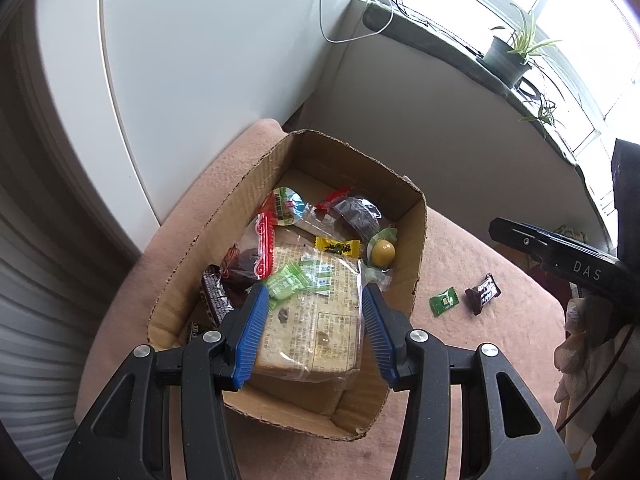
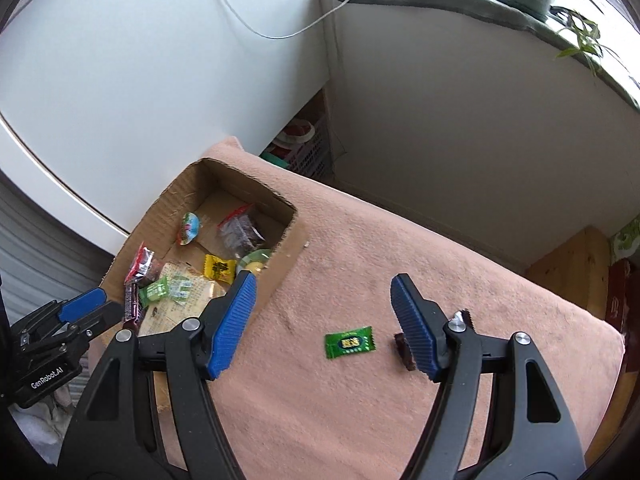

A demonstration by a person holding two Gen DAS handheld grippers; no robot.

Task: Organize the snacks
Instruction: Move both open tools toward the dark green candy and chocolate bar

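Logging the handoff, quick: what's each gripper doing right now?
Left gripper: open above the cardboard box, gripping nothing.
Right gripper: open over the pink cloth, empty; green candy lies between its fingers.

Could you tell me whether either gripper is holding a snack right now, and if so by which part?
Nothing is held. The left gripper hangs open over the cardboard box, and the right gripper is open above the green candy.

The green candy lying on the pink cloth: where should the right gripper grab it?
Probably across the green candy at its flat middle, coming straight down, since it lies flat on the cloth with its crimped ends pointing sideways. The right gripper is open above it.
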